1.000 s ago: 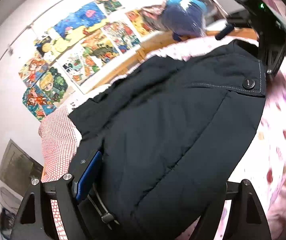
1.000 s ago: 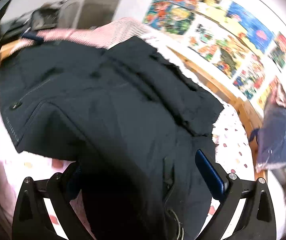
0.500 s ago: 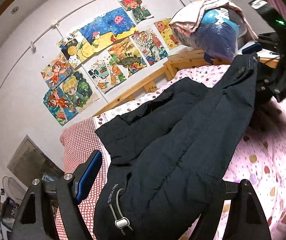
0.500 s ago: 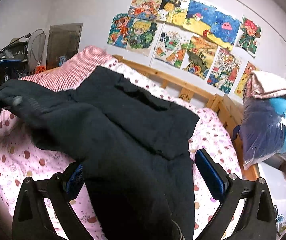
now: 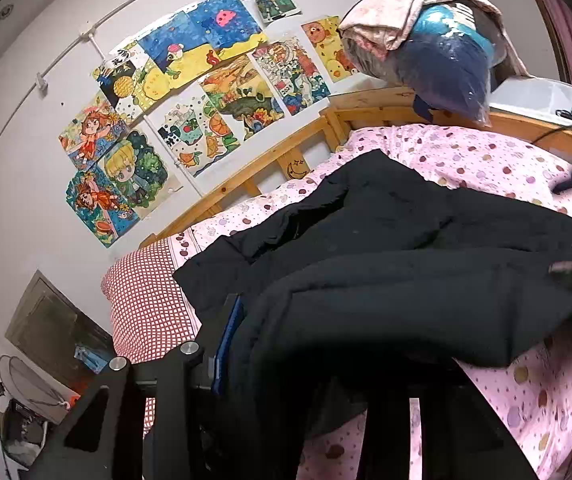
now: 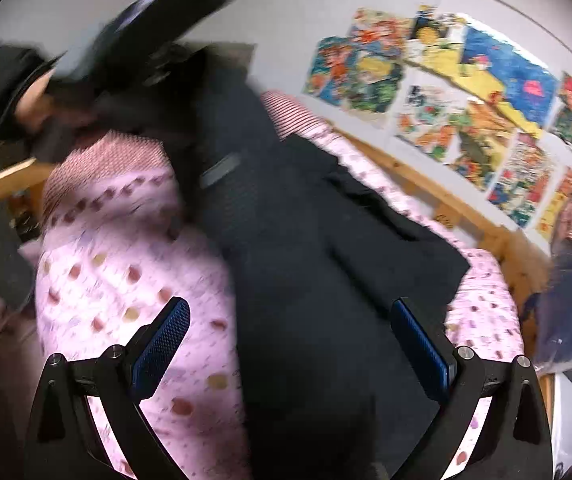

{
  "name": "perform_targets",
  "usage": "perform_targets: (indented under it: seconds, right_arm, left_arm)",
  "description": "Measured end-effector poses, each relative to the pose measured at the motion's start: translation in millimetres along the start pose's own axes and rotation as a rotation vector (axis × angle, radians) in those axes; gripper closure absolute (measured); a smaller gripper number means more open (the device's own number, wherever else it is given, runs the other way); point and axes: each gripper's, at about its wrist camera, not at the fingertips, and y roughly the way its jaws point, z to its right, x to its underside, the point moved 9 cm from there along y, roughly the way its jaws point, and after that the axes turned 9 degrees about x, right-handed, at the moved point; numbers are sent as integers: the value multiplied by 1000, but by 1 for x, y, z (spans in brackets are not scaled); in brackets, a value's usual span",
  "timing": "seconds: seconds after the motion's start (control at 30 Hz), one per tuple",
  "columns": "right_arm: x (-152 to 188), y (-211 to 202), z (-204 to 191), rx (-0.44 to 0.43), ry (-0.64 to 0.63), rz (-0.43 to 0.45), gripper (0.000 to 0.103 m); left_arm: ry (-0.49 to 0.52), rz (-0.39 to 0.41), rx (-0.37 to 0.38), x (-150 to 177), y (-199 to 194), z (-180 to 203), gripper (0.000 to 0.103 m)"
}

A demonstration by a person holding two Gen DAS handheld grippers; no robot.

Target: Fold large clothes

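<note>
While the dark navy padded jacket (image 5: pixel 386 264) is lying folded over itself across the pink dotted bedsheet (image 5: pixel 486 160), the left gripper (image 5: pixel 326 376) is sitting at 6 o'clock of its own view with jacket fabric bunched between its fingers. One blue pad (image 5: pixel 226 344) is showing at about 7 o'clock, pressed against the cloth; the opposite finger is covered by fabric, so the left tongs are reading as closed onto the jacket. A thick fold of the garment is draping over the front of this gripper and running toward 3 o'clock.

In the right wrist view, heavily motion-blurred, the right gripper (image 6: pixel 290 344) is standing with its jaws wide apart, blue-padded fingers (image 6: pixel 162 344) at 7 and 5 o'clock, nothing pinched between them. The jacket (image 6: pixel 326 240) is running from 6 o'clock up toward 11 o'clock, passing beneath the gap.

A red-and-white checked pillow (image 5: pixel 146 300) is lying at the jacket's 9 o'clock side. Colourful cartoon drawings (image 5: pixel 190 80) are hanging on the white wall above the wooden bed rail (image 5: pixel 254 172). A blue plastic-wrapped bundle (image 5: pixel 446 64) is resting at 1 o'clock.
</note>
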Motion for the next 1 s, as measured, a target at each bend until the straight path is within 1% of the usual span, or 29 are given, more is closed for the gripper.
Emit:
perform_targets:
  seconds: [0.07, 0.2, 0.23, 0.3, 0.33, 0.37, 0.4, 0.43, 0.47, 0.5, 0.53, 0.57, 0.6, 0.63, 0.67, 0.7, 0.73, 0.77, 0.8, 0.83, 0.9, 0.97, 1.0]
  right_arm:
    - [15, 8, -10, 34, -70, -38, 5]
    - [39, 26, -10, 171, -176, -117, 5]
    - [39, 26, -7, 206, -190, -127, 5]
    - [40, 28, 8, 346, -229, -149, 5]
    - [39, 27, 15, 382, -226, -149, 5]
    - [37, 24, 26, 420, -197, -145, 5]
    - [34, 21, 36, 432, -156, -140, 5]
    - [32, 18, 42, 434, -121, -137, 6]
    - [29, 15, 50, 428, -78, -134, 14]
    - [27, 13, 55, 416, -54, -132, 31]
    - [26, 12, 58, 398, -32, -133, 40]
    - [25, 12, 59, 372, -15, -138, 54]
    - [23, 12, 60, 347, 0, -141, 64]
    - [21, 11, 61, 334, 15, -140, 69]
    - [18, 10, 62, 329, 27, -136, 78]
    - [15, 9, 64, 324, 48, -131, 82]
    - [8, 6, 71, 311, 90, -114, 83]
    - [3, 2, 76, 299, 123, -96, 86]
    - [-4, -2, 81, 288, 161, -72, 87]
    - [0, -2, 88, 282, 183, -60, 87]
    - [-8, -8, 96, 263, 243, -26, 88]
    - [-9, -2, 100, 252, 277, -12, 88]
    - [-9, 2, 104, 249, 286, -9, 88]
  left_arm:
    - [-14, 0, -4, -3, 5, -5, 65]
    - [-55, -10, 19, -2, 11, -11, 65]
    - [-58, -11, 24, -1, 12, -11, 65]
    - [-49, -10, 26, 2, 12, -10, 65]
    - [-43, -7, 27, 3, 11, -10, 65]
    - [-39, -6, 31, 5, 10, -10, 65]
    - [-40, -7, 36, 7, 9, -10, 65]
    - [-41, -8, 40, 8, 8, -10, 65]
    - [-42, -8, 43, 10, 7, -12, 65]
    - [-45, -8, 48, 11, 5, -13, 65]
    - [-45, -3, 56, 12, 4, -15, 65]
    - [-48, -3, 65, 13, 2, -16, 65]
    - [-56, -3, 84, 13, 0, -17, 65]
    - [-63, -4, 97, 14, -1, -18, 65]
    - [-70, -8, 113, 15, -3, -19, 65]
    - [-76, -15, 131, 16, -4, -20, 65]
    - [-78, -18, 141, 18, -6, -20, 65]
    - [-77, -19, 139, 20, -8, -21, 65]
    - [-78, -16, 144, 21, -11, -22, 65]
    - [-81, -12, 147, 23, -13, -23, 65]
    - [-76, -6, 152, 27, -16, -23, 64]
    - [-58, -8, 157, 33, -19, -21, 55]
    - [-45, -16, 163, 37, -19, -18, 42]
